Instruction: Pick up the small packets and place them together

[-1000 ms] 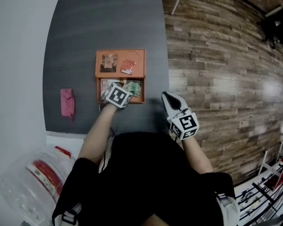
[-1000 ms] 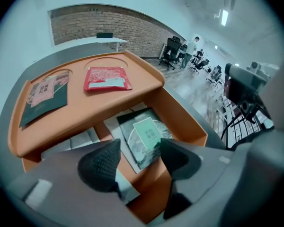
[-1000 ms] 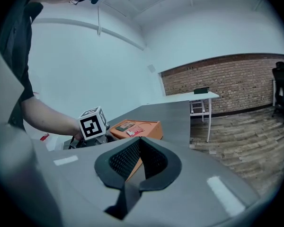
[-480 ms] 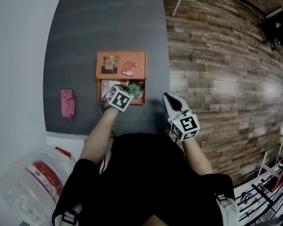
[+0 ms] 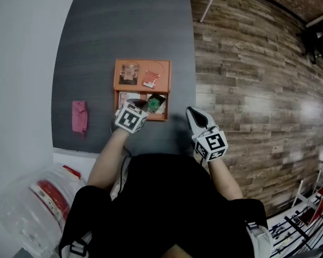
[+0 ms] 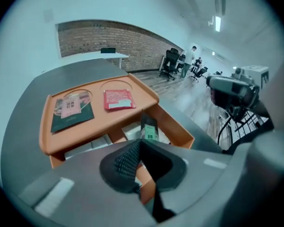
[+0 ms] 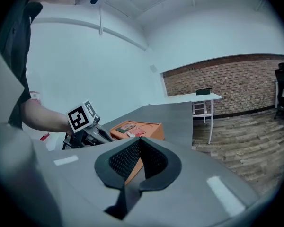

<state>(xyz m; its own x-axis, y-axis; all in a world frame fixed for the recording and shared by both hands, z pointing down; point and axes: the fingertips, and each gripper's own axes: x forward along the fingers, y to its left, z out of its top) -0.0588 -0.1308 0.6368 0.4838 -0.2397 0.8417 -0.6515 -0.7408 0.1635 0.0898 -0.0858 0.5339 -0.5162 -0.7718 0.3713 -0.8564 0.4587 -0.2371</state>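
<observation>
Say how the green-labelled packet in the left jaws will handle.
Probably light: the green-labelled packet stands upright, pinched by the left gripper at its lower edge alone. Likely thin and bendy, flat like the red packet on the tray.

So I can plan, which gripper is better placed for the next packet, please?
Left: the left gripper has just closed on the green packet above the orange tray; the right gripper sits shut, empty, apart.

green packet (image 6: pixel 149 129) upright, red packet (image 6: pixel 117 99) flat
</observation>
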